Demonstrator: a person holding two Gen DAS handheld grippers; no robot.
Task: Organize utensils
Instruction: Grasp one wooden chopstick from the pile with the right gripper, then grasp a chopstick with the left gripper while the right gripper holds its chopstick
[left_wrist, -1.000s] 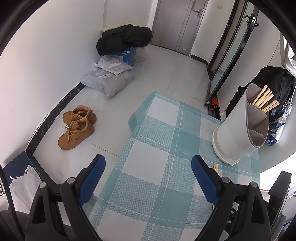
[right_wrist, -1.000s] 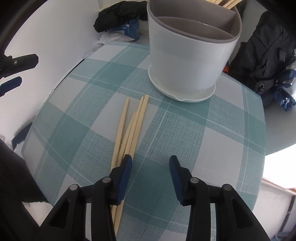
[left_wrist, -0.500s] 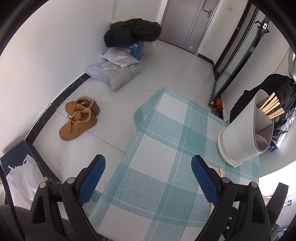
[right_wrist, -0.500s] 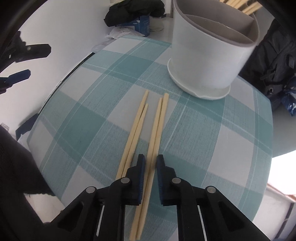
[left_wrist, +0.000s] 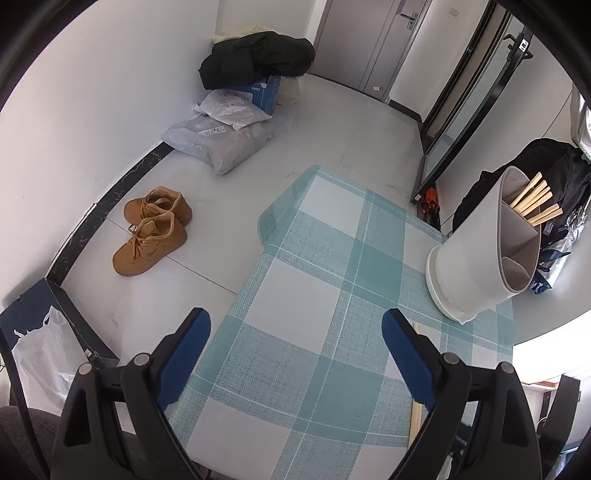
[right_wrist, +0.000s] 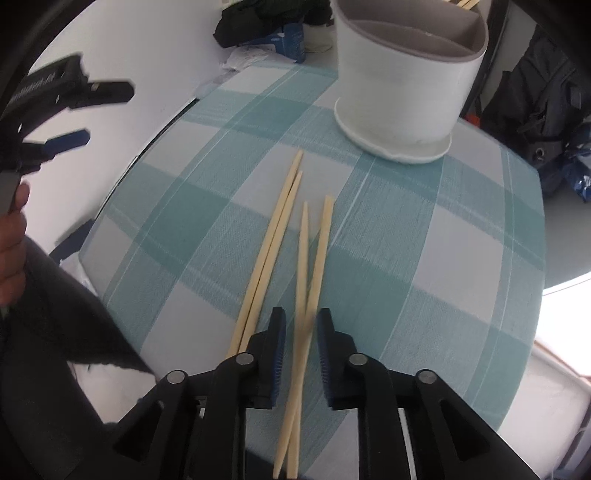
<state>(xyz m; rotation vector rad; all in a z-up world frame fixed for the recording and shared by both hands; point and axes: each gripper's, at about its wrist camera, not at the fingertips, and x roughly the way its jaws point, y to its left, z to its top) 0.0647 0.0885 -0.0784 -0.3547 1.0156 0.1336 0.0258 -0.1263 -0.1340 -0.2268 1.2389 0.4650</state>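
Lying between the blue pads of the right hand-held gripper (right_wrist: 300, 338), two pale wooden chopsticks (right_wrist: 308, 273) cross at their near ends on the counter (right_wrist: 424, 266); its jaws are opening, and the pads seem just clear of the wood, though motion blur hides any contact. Another pair (right_wrist: 271, 243) rests just left. Light, stiff and smooth, such sticks roll and scissor easily, so pinching both together near the middle suits. Beyond stands the white divided utensil holder (right_wrist: 406, 81), sticks already in its far compartment. The left hand-held gripper (left_wrist: 295, 332) hovers wide open, empty.
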